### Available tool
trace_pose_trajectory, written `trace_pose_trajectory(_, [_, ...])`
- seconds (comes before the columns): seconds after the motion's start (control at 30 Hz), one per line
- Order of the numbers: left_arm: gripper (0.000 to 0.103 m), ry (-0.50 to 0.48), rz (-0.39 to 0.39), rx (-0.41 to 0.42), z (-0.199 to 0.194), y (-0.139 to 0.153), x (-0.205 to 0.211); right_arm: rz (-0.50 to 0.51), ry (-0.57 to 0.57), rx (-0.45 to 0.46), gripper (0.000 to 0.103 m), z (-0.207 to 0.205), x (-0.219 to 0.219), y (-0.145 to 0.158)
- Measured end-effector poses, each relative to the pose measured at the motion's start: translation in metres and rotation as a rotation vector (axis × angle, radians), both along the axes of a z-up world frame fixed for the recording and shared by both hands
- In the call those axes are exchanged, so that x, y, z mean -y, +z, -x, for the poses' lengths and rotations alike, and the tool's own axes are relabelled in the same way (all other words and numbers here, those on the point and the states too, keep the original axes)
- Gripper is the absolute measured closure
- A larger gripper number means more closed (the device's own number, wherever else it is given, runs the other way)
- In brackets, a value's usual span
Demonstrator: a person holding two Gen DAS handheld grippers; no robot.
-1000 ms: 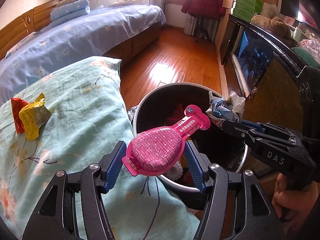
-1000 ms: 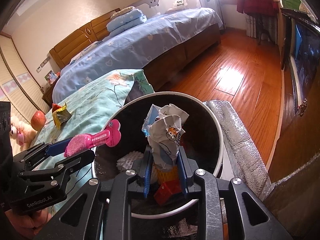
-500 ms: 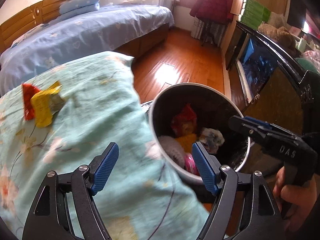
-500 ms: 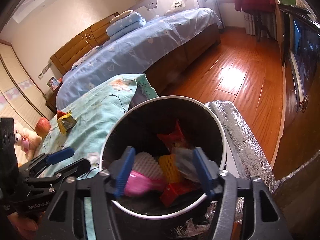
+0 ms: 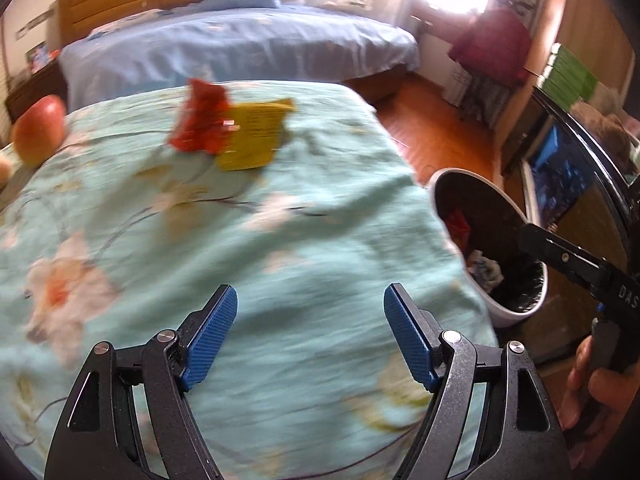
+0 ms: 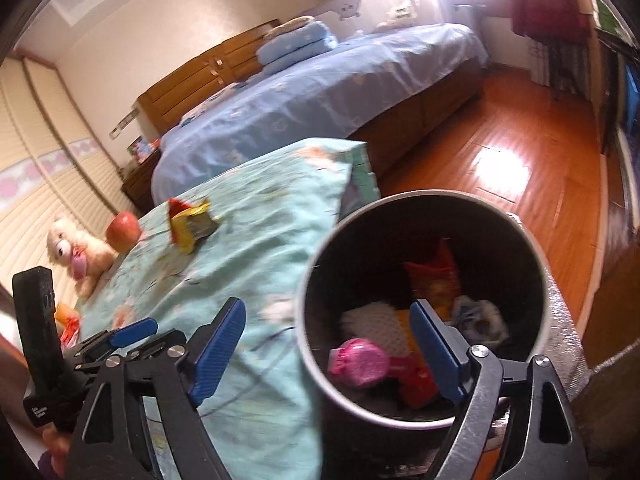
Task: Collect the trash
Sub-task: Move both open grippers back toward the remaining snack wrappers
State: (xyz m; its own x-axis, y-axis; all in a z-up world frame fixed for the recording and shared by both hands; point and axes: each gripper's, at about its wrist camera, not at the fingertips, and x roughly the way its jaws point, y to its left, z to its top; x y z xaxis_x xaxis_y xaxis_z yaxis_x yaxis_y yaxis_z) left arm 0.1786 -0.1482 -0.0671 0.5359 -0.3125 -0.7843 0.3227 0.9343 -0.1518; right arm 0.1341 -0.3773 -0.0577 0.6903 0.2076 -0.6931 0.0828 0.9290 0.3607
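My left gripper [image 5: 310, 332] is open and empty above the teal flowered bedspread [image 5: 280, 280]. A red wrapper [image 5: 200, 120] and a yellow wrapper [image 5: 252, 136] lie together on the bedspread ahead of it; they also show in the right wrist view [image 6: 188, 222]. My right gripper [image 6: 328, 344] is open and empty over the near left rim of the round trash bin [image 6: 532, 240]. The bin [image 5: 516, 312] holds a pink package [image 6: 360, 362], a crumpled white-blue wrapper [image 6: 476, 316] and other trash.
A red apple [image 6: 123, 226] and a plush toy [image 6: 76, 250] sit at the far left of the bedspread. A blue bed [image 5: 240, 48] stands behind. Wooden floor [image 6: 520, 152] and a dark cabinet [image 5: 580, 184] lie to the right.
Both grippers opened and dropped the pink package and the crumpled wrapper into the bin. My left gripper then swung left over the bedspread towards the wrappers. My right gripper shifted left.
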Motion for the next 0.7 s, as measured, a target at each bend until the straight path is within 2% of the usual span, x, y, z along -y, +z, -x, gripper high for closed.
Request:
trace_pose_trajectory(0.37, [0.025,0.149,0.001,-0.001,-0.002,-0.006,-0.074,0.008,0.114,-0.016,0.017,-0.019,-0.059,-0.007])
trace_pose_trajectory(0.7, [0.025,0.203,-0.021,0.006,-0.022,-0.006,-0.102,0.015,0.182,-0.012,0.017,-0.05,-0.093,-0.007])
